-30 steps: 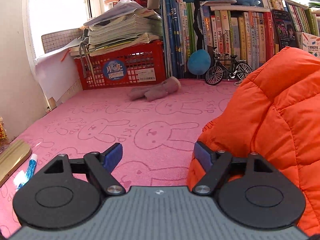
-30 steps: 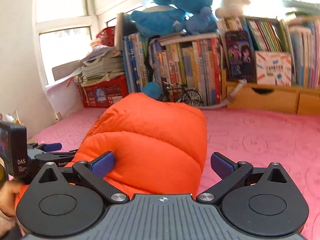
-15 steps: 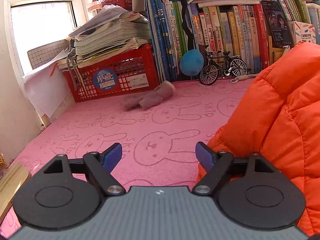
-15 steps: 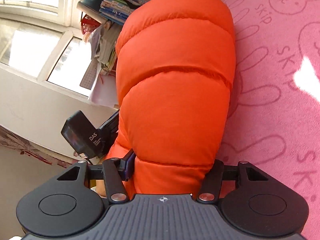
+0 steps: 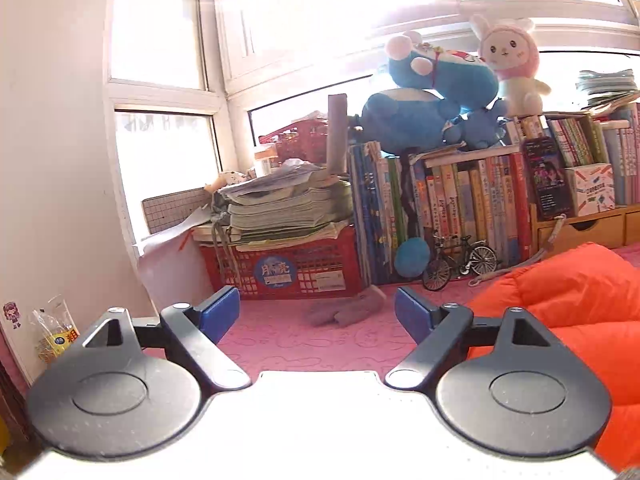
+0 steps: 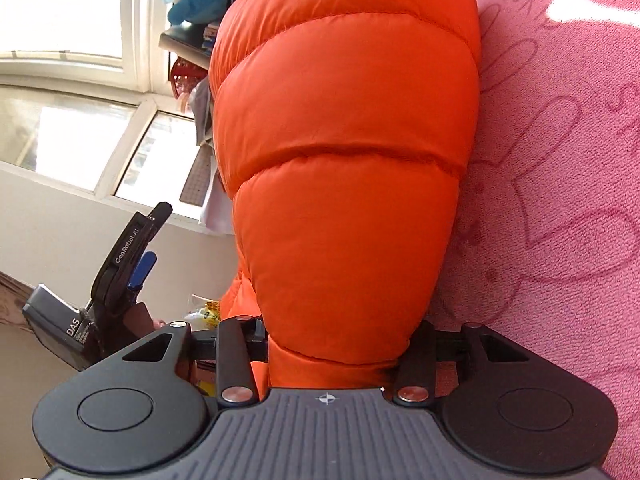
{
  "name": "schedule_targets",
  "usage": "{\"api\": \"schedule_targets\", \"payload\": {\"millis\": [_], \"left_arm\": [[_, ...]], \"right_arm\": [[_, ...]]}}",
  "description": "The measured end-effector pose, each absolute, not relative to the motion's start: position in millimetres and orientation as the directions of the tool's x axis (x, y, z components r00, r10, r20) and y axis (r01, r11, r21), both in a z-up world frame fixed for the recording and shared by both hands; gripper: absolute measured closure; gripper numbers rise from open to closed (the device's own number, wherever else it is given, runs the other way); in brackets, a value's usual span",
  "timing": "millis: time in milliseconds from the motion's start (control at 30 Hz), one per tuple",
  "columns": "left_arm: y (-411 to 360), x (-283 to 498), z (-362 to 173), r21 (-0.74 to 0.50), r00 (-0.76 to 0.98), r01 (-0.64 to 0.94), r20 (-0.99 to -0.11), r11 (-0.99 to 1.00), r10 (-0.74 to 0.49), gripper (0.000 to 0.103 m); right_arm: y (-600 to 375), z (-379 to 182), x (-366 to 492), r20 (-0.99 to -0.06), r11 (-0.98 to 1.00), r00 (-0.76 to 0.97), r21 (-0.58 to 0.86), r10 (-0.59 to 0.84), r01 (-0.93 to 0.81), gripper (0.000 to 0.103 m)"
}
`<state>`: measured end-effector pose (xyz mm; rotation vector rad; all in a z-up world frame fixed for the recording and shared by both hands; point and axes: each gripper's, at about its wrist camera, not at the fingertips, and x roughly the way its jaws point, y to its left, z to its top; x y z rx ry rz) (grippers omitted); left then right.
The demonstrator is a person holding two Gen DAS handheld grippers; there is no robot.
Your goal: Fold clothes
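The quilted puffer jacket (image 6: 344, 152) is bright orange, stitched in horizontal bands. The towel-like cover on the table (image 6: 560, 200) is pink with an outlined rabbit pattern and "SKIP" lettering. The plastic crate (image 5: 296, 272) is red with a round blue label. Two plush toys (image 5: 424, 96) are blue; the plush rabbit (image 5: 510, 64) is white and pink. The left gripper's fingers (image 5: 218, 314) carry blue pads on black arms.

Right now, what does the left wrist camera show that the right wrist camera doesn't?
Only the left view: the left gripper, its jaws opening with nothing between them, a model bicycle, a red crate under papers and a pink bunny toy.
Only the right view: the right gripper closing on the jacket's end.
Both: the orange jacket on the pink cloth, and a blue plush.
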<state>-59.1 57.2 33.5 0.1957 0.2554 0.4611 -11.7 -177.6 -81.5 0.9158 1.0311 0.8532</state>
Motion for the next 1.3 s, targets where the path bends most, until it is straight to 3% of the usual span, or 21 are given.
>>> {"api": "schedule_targets", "payload": {"millis": [133, 233, 333, 400, 467, 600, 733, 800, 967, 1067, 1200, 1300], "left_arm": [[35, -28, -12, 0.359, 0.841, -0.382, -0.247, 0.852, 0.481, 0.016], [48, -14, -34, 0.327, 0.820, -0.405, -0.283, 0.854, 0.497, 0.016], [65, -9, -35, 0.266, 0.813, -0.367, -0.373, 0.891, 0.446, 0.016], [63, -11, -37, 0.279, 0.817, -0.357, -0.369, 0.891, 0.443, 0.016], [60, -14, -40, 0.297, 0.821, -0.350, -0.359, 0.889, 0.443, 0.018], [55, -14, -43, 0.324, 0.828, -0.330, -0.352, 0.887, 0.437, 0.021], [59, -11, -44, 0.311, 0.825, -0.319, -0.375, 0.895, 0.424, 0.021], [63, -9, -43, 0.288, 0.826, -0.307, -0.392, 0.907, 0.404, 0.021], [70, -8, -43, 0.244, 0.826, -0.293, -0.423, 0.924, 0.373, 0.021], [71, -9, -42, 0.235, 0.827, -0.290, -0.427, 0.928, 0.366, 0.021], [71, -10, -42, 0.235, 0.828, -0.290, -0.425, 0.928, 0.367, 0.021], [70, -10, -41, 0.240, 0.828, -0.295, -0.419, 0.925, 0.373, 0.021]], "right_arm": [[-176, -78, -22, -0.313, 0.396, 0.345, 0.896, 0.885, -0.202, 0.059], [-175, -76, -27, -0.303, 0.407, 0.381, 0.883, 0.874, -0.232, 0.056], [-180, -72, -25, -0.275, 0.392, 0.408, 0.888, 0.871, -0.239, 0.046], [-190, -70, -18, -0.251, 0.374, 0.436, 0.900, 0.864, -0.224, 0.035], [-197, -68, -7, -0.250, 0.372, 0.464, 0.908, 0.850, -0.193, 0.030], [-190, -56, 14, -0.315, 0.463, 0.539, 0.872, 0.781, -0.161, 0.017], [-177, -49, 29, -0.374, 0.579, 0.644, 0.804, 0.667, -0.133, 0.023], [-179, -52, 33, -0.379, 0.584, 0.668, 0.806, 0.640, -0.102, 0.028], [-192, -60, 44, -0.386, 0.573, 0.688, 0.818, 0.615, -0.053, 0.032], [-204, -62, 54, -0.364, 0.553, 0.666, 0.829, 0.652, -0.088, 0.030], [-217, -65, 80, -0.333, 0.513, 0.689, 0.856, 0.643, -0.066, 0.011], [-214, -62, 94, -0.372, 0.577, 0.717, 0.815, 0.590, -0.052, 0.015]]}}
